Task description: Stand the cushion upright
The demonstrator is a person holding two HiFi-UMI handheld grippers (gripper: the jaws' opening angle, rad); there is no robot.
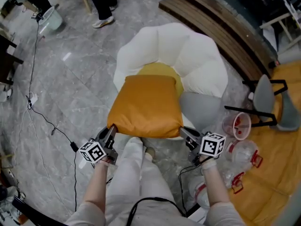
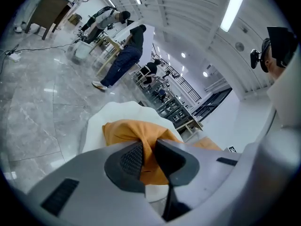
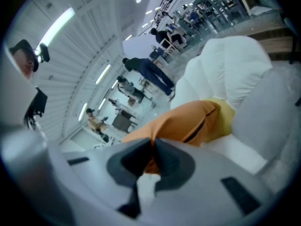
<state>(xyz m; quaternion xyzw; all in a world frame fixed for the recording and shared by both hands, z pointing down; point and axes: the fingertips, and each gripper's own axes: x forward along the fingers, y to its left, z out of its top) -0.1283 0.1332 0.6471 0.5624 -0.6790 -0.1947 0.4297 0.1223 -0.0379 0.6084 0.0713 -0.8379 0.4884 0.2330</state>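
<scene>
Facing one white armchair [image 1: 202, 55]. Finds one orange cushion [image 1: 148, 105] lying flattish across its seat over one yellow cushion [image 1: 160, 70], long axis side to side, directly ahead of both jaws. Uses two grippers, equally near: left gripper [image 1: 110, 134] pinching the near left corner, right gripper [image 1: 188, 134] pinching the near right.

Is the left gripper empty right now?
No, the left gripper has its jaws pinched on a bunched corner of the orange cushion.
</scene>
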